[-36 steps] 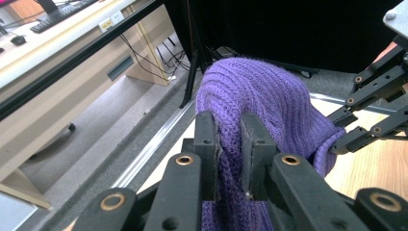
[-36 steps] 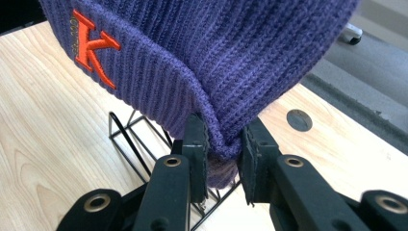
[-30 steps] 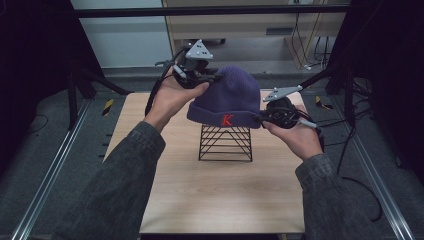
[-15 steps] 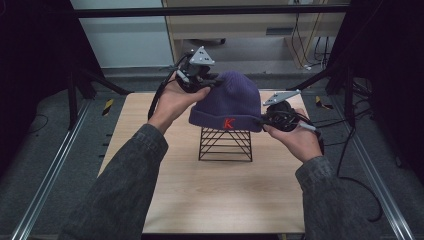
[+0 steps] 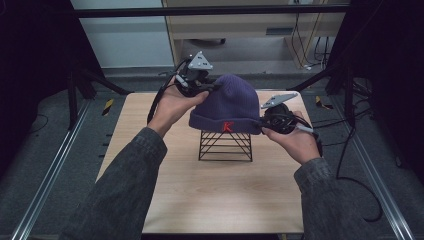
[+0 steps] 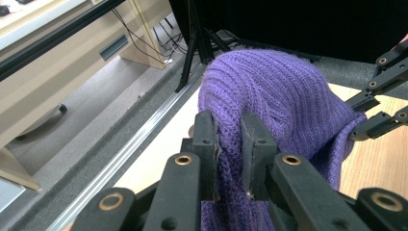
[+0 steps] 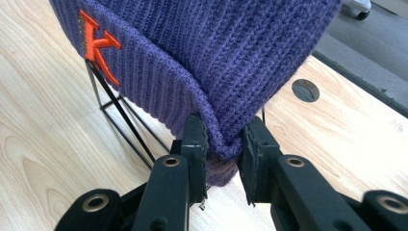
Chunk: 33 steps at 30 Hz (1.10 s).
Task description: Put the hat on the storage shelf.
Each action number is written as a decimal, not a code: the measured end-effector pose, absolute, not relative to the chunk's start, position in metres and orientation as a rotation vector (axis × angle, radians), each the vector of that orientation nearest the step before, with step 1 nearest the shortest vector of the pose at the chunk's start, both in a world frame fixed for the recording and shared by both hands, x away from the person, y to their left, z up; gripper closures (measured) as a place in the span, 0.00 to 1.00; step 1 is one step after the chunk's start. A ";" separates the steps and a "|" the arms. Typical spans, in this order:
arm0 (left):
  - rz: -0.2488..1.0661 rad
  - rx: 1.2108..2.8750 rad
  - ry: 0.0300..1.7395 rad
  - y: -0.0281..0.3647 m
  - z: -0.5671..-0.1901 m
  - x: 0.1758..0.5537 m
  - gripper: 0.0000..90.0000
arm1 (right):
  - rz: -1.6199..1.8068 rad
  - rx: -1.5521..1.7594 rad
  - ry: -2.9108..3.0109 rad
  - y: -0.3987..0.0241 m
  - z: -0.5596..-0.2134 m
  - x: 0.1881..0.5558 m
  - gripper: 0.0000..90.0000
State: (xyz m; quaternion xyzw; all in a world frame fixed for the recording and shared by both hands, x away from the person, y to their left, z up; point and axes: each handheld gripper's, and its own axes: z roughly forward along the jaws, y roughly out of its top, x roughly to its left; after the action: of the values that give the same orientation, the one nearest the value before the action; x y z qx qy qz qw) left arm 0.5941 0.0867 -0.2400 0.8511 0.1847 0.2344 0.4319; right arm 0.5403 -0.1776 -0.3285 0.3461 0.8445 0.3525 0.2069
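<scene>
Below, a black wire stand stood on the bench; both left gripper and right gripper had jaws clamped on the purple beanie.

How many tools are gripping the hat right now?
2. The left tool pinches the hat near its crown; the right tool pinches the cuff at its right edge.

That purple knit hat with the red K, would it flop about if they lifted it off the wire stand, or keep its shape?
Probably floppy: the purple knit hat bunches into folds where the left gripper and right gripper pinch it. It looks light, since thin wires of the stand carry it. The ribbed wool likely grips rather than slips.
</scene>
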 end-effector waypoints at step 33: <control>0.555 2.133 0.470 0.089 -0.266 0.589 0.87 | 0.963 1.001 2.375 -0.173 -0.356 0.541 0.80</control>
State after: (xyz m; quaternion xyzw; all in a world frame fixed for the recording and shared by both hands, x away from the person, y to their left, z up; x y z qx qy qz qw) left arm 0.5891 0.0891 -0.2665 0.8548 0.1884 0.2225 0.4293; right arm 0.5415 -0.1727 -0.3557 0.3568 0.8467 0.3436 0.1941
